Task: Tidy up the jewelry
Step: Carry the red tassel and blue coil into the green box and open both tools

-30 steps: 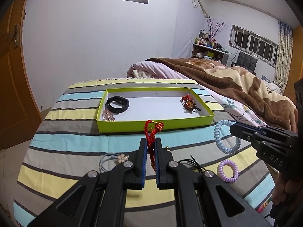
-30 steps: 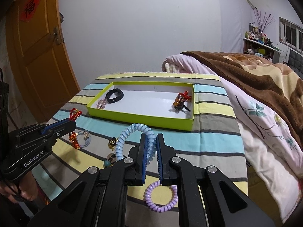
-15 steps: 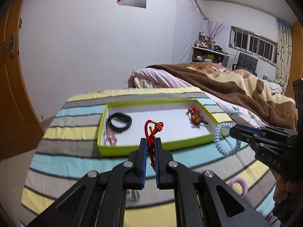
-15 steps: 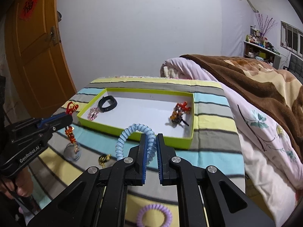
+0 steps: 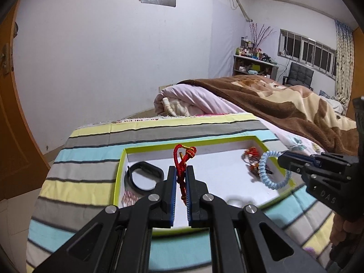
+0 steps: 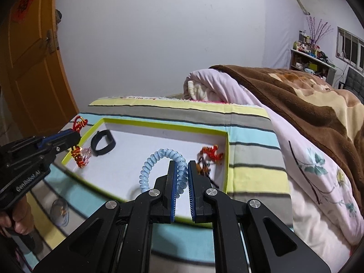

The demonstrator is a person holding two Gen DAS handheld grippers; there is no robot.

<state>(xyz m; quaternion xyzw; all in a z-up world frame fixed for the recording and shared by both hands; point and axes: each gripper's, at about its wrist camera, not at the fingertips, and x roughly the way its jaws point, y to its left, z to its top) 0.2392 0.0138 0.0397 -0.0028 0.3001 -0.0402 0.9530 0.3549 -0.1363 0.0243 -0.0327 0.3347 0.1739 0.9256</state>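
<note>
A lime-green tray [image 5: 120,173] with a white floor lies on the striped cloth; it also shows in the right wrist view [image 6: 225,159]. My left gripper [image 5: 181,170] is shut on a red knotted cord charm [image 5: 183,157] and holds it above the tray's left part; the charm [image 6: 78,150] hangs from it in the right wrist view. My right gripper [image 6: 180,166] is shut on a light-blue spiral hair tie [image 6: 157,159], held above the tray's right half [image 5: 270,170]. In the tray lie a black band [image 5: 143,177], a pink trinket [image 5: 128,199] and a red-orange beaded charm [image 6: 210,155].
The striped cloth [image 5: 91,159] covers the surface. A brown blanket and pink quilt [image 6: 295,113] lie to the right. Another hair tie [image 6: 60,209] lies on the cloth in front of the tray. An orange door [image 6: 27,68] stands at the left.
Both grippers have moved forward from the front of the cloth to over the tray, carrying the red charm and the blue spiral tie.
</note>
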